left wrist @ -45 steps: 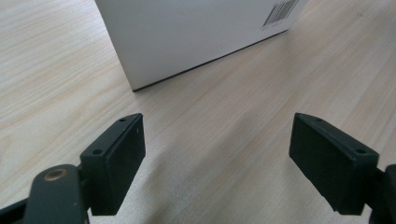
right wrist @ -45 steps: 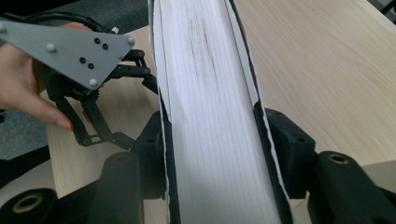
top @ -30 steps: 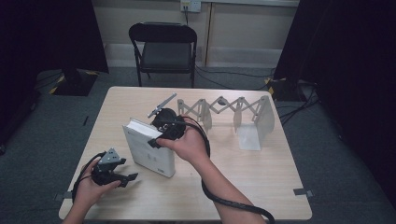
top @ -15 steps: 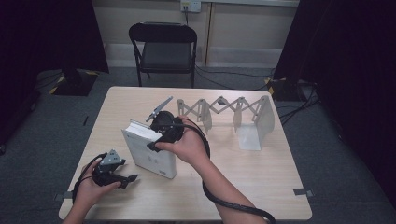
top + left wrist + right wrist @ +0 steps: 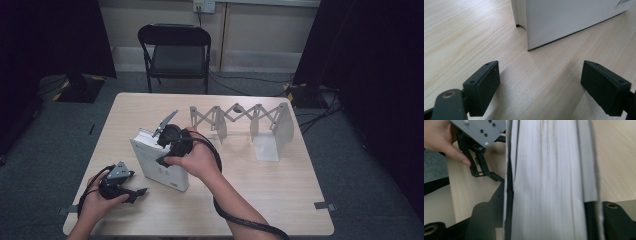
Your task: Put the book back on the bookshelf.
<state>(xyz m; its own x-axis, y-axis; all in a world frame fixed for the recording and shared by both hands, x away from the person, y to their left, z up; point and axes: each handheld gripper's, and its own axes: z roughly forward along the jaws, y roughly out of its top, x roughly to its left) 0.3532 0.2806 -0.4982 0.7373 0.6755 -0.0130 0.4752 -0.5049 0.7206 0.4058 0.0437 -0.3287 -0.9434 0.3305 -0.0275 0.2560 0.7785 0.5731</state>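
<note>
So the thing being handled is a thick white book, standing on its bottom edge on the light wood table, a bit left of centre in the high view. The cover is plain white with a bit of small print low down, too small to read. In the right gripper view you look straight down on the page block: greyish-white pages with a few loose gaps near the left cover.

The right gripper sits on the book's top edge with a jaw on each cover, clamped across the thickness. The left gripper is at the lower left of the high view, resting low on the table just beside the book's near corner. Its jaws have just been opening and stand wide apart with nothing but bare wood between them; the left gripper view shows the book's corner a little beyond the pads.

For room: there's open tabletop to the right and below the book in the frame. An accordion-style white rack is stretched out to the upper right, near but not touching. The table's left edge is close to the left hand.

The book's long axis runs diagonally, from upper left to lower right in the high view, broad cover facing the lower left.
</note>
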